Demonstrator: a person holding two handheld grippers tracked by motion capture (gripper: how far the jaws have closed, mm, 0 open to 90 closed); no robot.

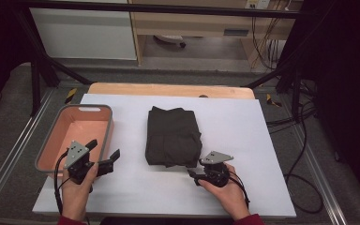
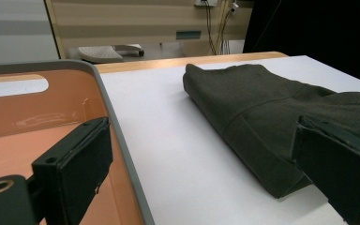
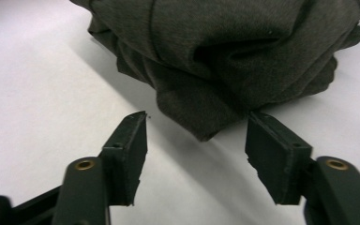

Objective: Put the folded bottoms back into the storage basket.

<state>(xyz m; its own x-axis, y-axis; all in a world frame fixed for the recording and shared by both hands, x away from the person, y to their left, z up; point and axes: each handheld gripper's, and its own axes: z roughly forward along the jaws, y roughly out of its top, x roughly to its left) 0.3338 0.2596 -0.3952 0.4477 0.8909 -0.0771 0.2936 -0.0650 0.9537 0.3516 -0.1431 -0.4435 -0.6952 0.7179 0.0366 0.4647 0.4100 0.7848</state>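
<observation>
White table [image 1: 243,140]: tray [image 1: 51,140] left of folded cloth [image 1: 173,136], apart.

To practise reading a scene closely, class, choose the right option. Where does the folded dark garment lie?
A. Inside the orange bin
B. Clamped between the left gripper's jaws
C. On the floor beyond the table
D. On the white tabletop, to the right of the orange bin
D: in the high view the folded dark garment lies flat on the white tabletop, apart from the orange bin at its left.

Orange bin [image 1: 61,125] on white table [image 1: 243,140]
</observation>
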